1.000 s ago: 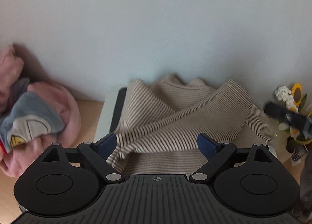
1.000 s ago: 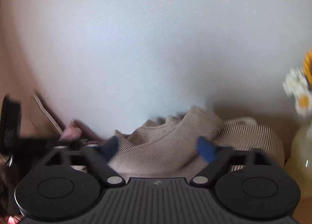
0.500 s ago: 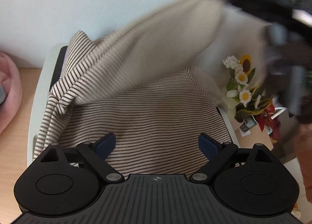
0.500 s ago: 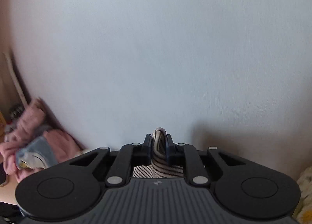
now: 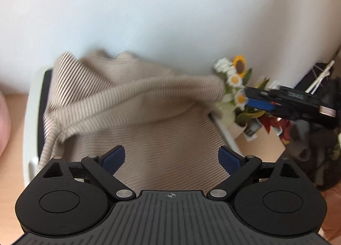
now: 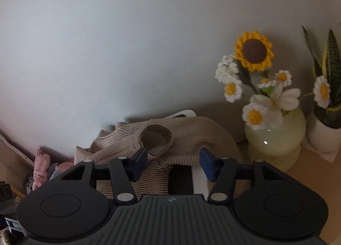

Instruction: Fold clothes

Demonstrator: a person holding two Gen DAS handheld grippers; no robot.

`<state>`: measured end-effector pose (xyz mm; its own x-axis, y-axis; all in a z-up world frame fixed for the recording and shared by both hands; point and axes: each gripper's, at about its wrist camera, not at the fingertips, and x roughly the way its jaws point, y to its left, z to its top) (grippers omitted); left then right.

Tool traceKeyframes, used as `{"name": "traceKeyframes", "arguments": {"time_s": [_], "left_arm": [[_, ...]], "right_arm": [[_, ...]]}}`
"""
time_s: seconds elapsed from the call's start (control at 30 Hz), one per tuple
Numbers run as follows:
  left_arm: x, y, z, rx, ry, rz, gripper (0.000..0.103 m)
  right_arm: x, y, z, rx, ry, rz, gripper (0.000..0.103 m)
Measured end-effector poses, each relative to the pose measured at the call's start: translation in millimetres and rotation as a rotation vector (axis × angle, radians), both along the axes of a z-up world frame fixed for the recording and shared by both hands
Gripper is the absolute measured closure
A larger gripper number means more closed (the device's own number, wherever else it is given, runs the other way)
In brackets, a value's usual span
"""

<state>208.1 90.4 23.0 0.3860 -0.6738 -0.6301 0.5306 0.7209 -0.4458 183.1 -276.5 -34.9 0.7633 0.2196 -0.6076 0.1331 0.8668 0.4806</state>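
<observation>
On the white board (image 5: 29,117) against the pale wall (image 5: 170,10), a beige striped shirt (image 5: 149,121) is lying in a loose heap, one thick fold running across it toward the right and its cuff opening (image 6: 156,138) facing the right wrist camera. Below it, the left gripper (image 5: 171,158) is hovering over the shirt's near part with its jaws spread wide and nothing between them. Off to the right, the right gripper (image 6: 173,165) is sitting just beside the shirt's edge, its jaws also apart and gripping nothing; its blue pads (image 5: 261,104) are showing side-on in the left wrist view. A vase of crocheted flowers (image 6: 275,138) is standing just beyond the board's right end, and pink clothes (image 6: 42,168) are lying bunched at the far left.
</observation>
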Motion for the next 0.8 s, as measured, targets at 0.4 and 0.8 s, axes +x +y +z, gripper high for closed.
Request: {"name": "traceKeyframes", "arguments": {"time_s": [0.4, 0.8], "left_arm": [[11, 62, -7, 0.038, -0.011, 0.187, 0.005], [3, 106, 3, -0.009, -0.002, 0.164, 0.005]], "right_arm": [[133, 112, 23, -0.175, -0.02, 0.278, 0.099], [36, 36, 34, -0.456, -0.016, 0.074, 0.059]]}}
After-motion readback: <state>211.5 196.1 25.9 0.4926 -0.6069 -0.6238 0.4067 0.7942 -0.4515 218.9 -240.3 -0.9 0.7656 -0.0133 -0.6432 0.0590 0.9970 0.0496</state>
